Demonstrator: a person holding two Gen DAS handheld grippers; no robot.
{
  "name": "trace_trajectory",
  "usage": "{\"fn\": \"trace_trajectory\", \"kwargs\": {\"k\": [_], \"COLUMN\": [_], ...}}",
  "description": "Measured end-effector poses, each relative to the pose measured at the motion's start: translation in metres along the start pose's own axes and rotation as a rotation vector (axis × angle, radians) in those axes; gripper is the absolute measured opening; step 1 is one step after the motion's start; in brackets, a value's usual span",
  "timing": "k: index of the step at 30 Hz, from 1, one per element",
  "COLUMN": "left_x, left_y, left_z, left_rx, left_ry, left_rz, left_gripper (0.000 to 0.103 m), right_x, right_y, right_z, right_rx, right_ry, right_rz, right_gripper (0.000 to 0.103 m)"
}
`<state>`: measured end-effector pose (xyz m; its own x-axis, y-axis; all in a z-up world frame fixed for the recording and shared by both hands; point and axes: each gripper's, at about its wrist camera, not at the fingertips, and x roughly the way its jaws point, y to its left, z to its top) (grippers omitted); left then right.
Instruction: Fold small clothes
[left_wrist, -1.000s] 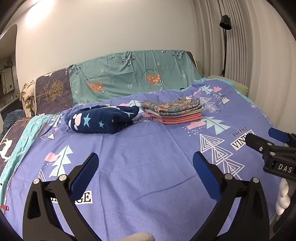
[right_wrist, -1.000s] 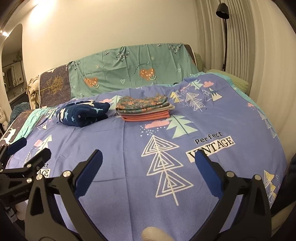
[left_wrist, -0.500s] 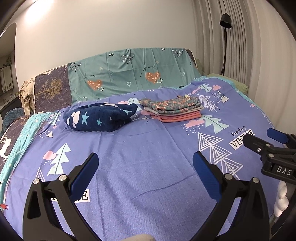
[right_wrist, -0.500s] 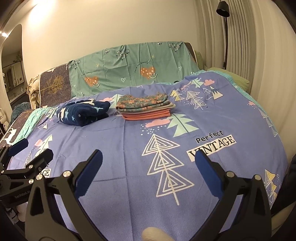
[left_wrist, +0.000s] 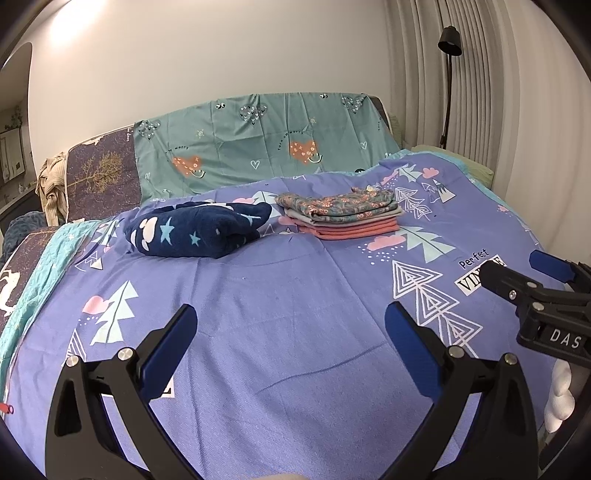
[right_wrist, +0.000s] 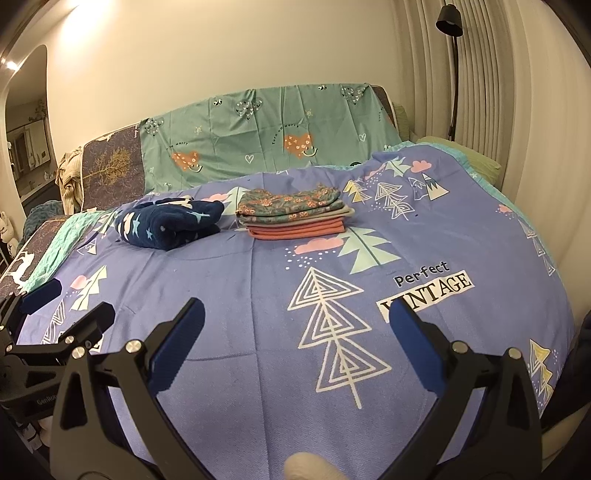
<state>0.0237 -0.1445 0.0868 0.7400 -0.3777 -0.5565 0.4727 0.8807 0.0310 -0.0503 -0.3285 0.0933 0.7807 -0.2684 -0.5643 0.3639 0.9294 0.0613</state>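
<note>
On bed (left_wrist: 295, 350) | folded stack (left_wrist: 341, 216), navy bundle (left_wrist: 195, 230) unmoved | left gripper (left_wrist: 290, 332), right gripper (right_wrist: 295, 328) fingers spread, empty, barely shifted | navy bundle likely next

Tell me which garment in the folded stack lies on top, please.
The floral teal garment lies on top of the folded stack. Under it lies a grey layer, then salmon-pink ones. The navy star bundle lies apart, beside the stack.

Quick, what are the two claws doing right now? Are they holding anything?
Left claw: open, holding nothing, above the purple bedspread.
Right claw: open, holding nothing.
</note>
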Motion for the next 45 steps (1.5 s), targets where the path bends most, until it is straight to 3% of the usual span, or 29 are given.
{"fn": "trace_trajectory", "kwargs": {"k": [45], "left_x": [0.0087], "left_y": [-0.0002], "left_z": [-0.0057], "left_rx": [0.002], "left_ry": [0.031], "left_rz": [-0.012], "left_gripper": [0.102], "right_x": [0.0063], "right_y": [-0.0036], "right_z": [-0.0046], "right_rx": [0.001], "right_ry": [0.012], "right_rz": [-0.017], "right_gripper": [0.101]}}
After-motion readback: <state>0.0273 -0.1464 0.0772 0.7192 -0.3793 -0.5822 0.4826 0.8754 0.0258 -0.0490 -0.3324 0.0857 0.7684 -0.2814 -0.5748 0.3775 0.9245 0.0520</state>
